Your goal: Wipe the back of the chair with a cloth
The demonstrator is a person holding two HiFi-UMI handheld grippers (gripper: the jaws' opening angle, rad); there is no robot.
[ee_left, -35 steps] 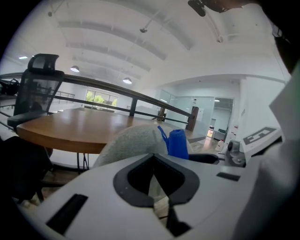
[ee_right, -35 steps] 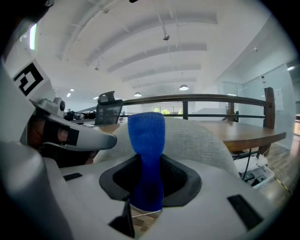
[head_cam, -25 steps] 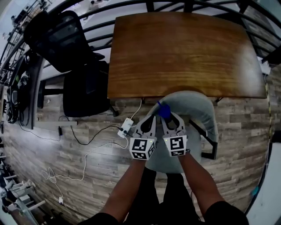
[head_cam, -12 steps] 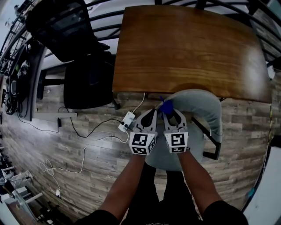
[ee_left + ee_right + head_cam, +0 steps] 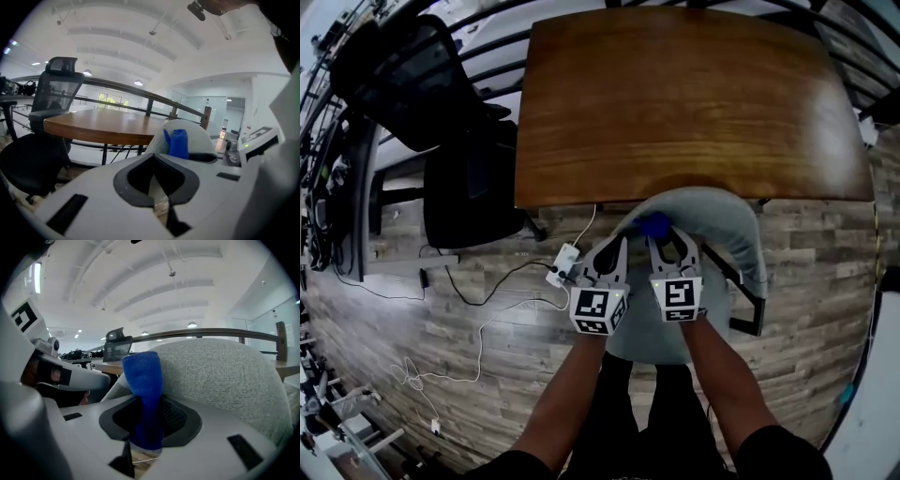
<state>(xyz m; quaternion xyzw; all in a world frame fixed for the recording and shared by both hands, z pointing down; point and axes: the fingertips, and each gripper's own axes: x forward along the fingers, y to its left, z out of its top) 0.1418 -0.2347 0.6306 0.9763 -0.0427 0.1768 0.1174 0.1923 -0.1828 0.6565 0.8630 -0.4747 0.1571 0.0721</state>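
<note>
Two jaws of the right gripper [image 5: 149, 430] pinch the blue cloth [image 5: 144, 376] low down, its free end against the grey upholstered chair back [image 5: 220, 376]. Soft and light, it should drag easily. The left gripper [image 5: 159, 187] is pressed together, empty.

cloth [image 5: 144, 380] lower end: buried between right gripper [image 5: 147, 423] jaws | cloth-to-chair [image 5: 727, 225] contact: cannot tell | chair seat, head view: mostly under left gripper [image 5: 612, 251], right gripper, forearms [image 5: 581, 394] | white box [image 5: 563, 268] on floor cable: too small to identify
</note>
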